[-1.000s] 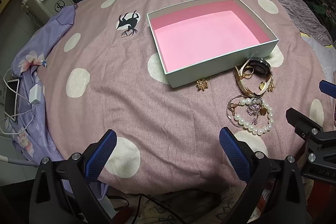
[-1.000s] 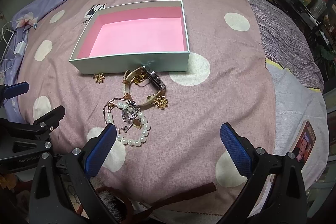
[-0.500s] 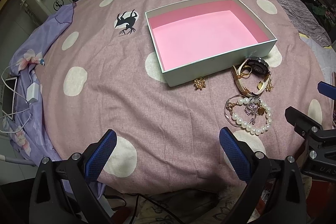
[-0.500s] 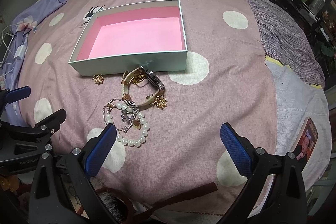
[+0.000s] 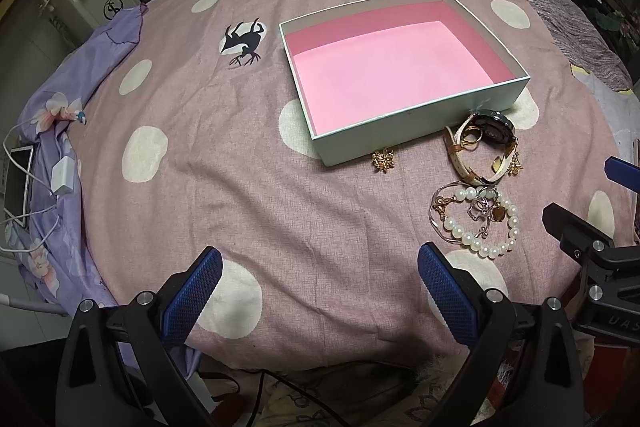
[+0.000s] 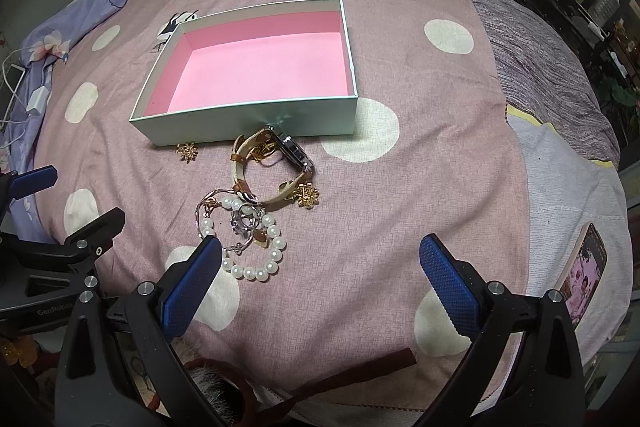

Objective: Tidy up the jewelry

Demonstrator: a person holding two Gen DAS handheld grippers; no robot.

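Pink lining covers the inside of the shallow box (image 5: 400,67), whose outer walls are pale green; it sits near the middle of the bedspread (image 5: 240,167), a mauve cloth with cream spots, and holds nothing. All jewelry lies outside it, by the box's near wall. One gold flower earring (image 5: 383,159) rests just beside that wall, toward its left end. A watch (image 6: 272,163) with a cream and tan strap stands on edge touching the wall, with a gold ring (image 6: 265,149) inside its loop. A second gold flower earring (image 6: 307,195) lies against the strap's near side. Nearer the bedspread's front edge, a pearl bracelet (image 6: 248,239) lies flat, tangled with a thin chain and small charms; individual charms cannot be told apart.

Left gripper (image 5: 320,291): jaws spread wide, nothing between them, poised over the front edge. Right gripper (image 6: 320,283): jaws likewise spread and unloaded, its left finger overlapping the bracelet in view; contact cannot be judged.

A phone (image 6: 584,271) lies at the right edge.
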